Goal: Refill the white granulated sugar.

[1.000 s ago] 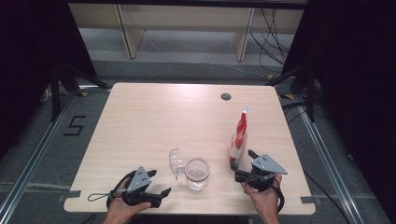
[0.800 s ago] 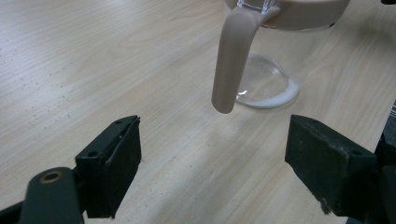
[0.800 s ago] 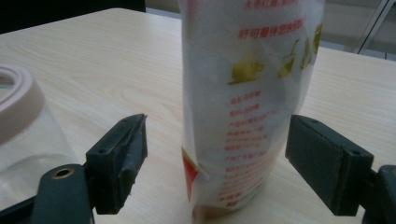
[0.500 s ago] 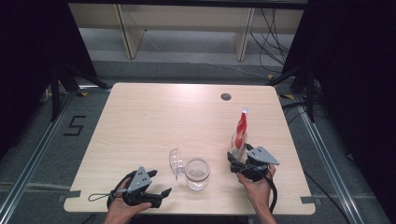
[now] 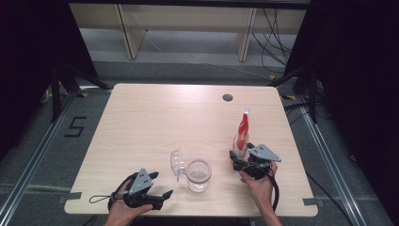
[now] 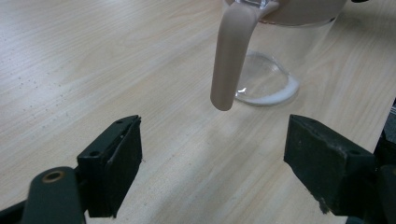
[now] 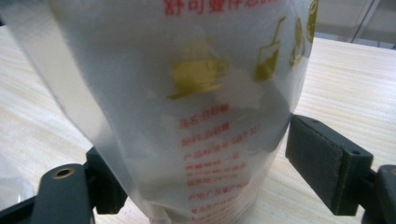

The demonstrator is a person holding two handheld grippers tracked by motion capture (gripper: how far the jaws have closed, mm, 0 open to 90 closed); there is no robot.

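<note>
A lab: taped floor (image 5: 75, 127), bare table (image 5: 155, 117), dark curtains (image 5: 353, 70).

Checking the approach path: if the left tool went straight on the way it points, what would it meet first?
Most likely the beige handle of the glass jug, which hangs ahead between the open left tool's jaws; depth is hard to judge.

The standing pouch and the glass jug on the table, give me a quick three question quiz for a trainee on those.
1. True or false: the right gripper has its jaws on either side of the pouch.
2. The left gripper is: A) open, B) shut on the jug handle.
3. Which stands nearer the left gripper, the pouch or the glass jug?

Key: 1 true; 2 A; 3 the glass jug.
</note>
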